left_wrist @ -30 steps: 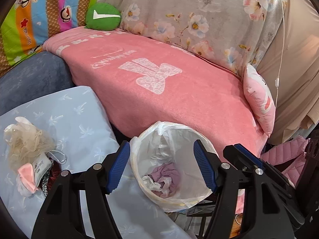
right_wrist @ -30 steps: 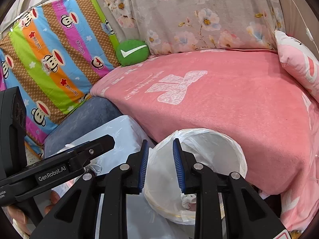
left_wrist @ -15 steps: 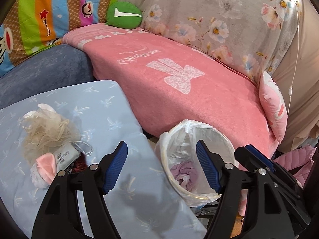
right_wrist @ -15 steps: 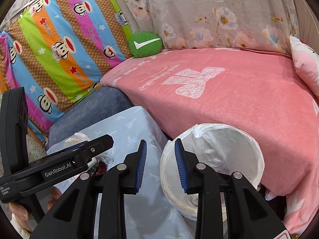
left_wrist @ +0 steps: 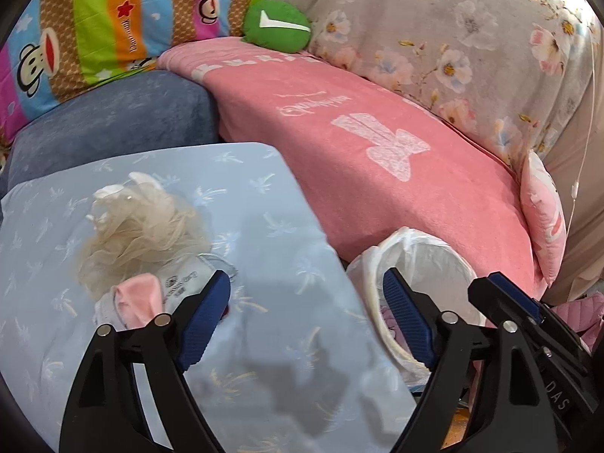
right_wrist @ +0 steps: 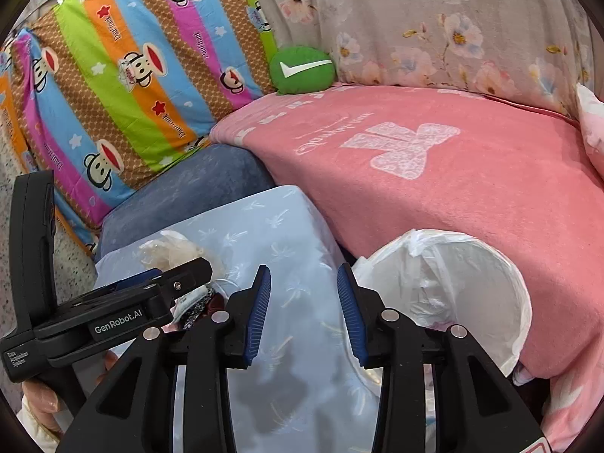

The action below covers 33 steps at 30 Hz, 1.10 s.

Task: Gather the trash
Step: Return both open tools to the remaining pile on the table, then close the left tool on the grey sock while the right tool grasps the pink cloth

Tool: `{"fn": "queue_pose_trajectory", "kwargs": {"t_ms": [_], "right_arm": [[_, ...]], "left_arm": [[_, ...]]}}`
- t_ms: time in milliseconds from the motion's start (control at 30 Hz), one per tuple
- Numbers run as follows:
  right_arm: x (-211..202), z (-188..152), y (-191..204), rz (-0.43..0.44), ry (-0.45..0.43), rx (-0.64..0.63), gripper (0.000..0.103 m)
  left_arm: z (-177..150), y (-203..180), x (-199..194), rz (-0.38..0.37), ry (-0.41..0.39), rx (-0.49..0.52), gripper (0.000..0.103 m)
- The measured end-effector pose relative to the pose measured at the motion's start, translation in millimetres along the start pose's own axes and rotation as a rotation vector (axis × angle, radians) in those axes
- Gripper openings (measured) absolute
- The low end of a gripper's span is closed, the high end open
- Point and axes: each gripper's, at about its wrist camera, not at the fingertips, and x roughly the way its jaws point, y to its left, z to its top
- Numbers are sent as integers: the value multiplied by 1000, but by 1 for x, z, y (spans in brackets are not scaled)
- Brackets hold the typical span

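A pile of trash lies on the light blue table [left_wrist: 264, 204]: a beige mesh puff [left_wrist: 143, 234], a white face mask [left_wrist: 181, 279] and a pink scrap [left_wrist: 137, 298]. A white-lined trash bin [left_wrist: 426, 264] stands right of the table, against the pink sofa; pinkish trash lies inside it. My left gripper [left_wrist: 305, 317] is open and empty, over the table edge between pile and bin. My right gripper [right_wrist: 304, 313] is open and empty over the table [right_wrist: 279, 226], with the bin [right_wrist: 453, 283] to its right and the pile [right_wrist: 170, 249] partly hidden behind the left gripper body.
A pink blanket [left_wrist: 377, 132] covers the sofa behind the table and bin. A green round cushion [left_wrist: 277, 24], a striped monkey-print pillow [right_wrist: 132, 68], a blue cushion [left_wrist: 113, 120] and a pink pillow [left_wrist: 543, 211] lie around.
Both grippers have swung left, from over the bin toward the table and trash pile. The right jaws have opened wider. The left stays open and empty.
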Motion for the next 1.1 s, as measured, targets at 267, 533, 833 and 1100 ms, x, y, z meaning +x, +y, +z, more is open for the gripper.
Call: {"fn": "queue_pose_trajectory", "kwargs": {"t_ms": [267, 533, 833, 1100], "right_arm": [[16, -6, 33, 31, 42, -56, 38], [33, -14, 70, 67, 82, -113, 39], [57, -27, 107, 107, 130, -153, 40], [78, -36, 133, 131, 168, -178, 40]], "left_arm": [[-8, 42, 1, 57, 20, -71, 80], [-23, 83, 0, 125, 44, -116, 80], [-42, 126, 4, 176, 91, -174, 80], [-50, 156, 8, 178, 113, -218, 80]]}}
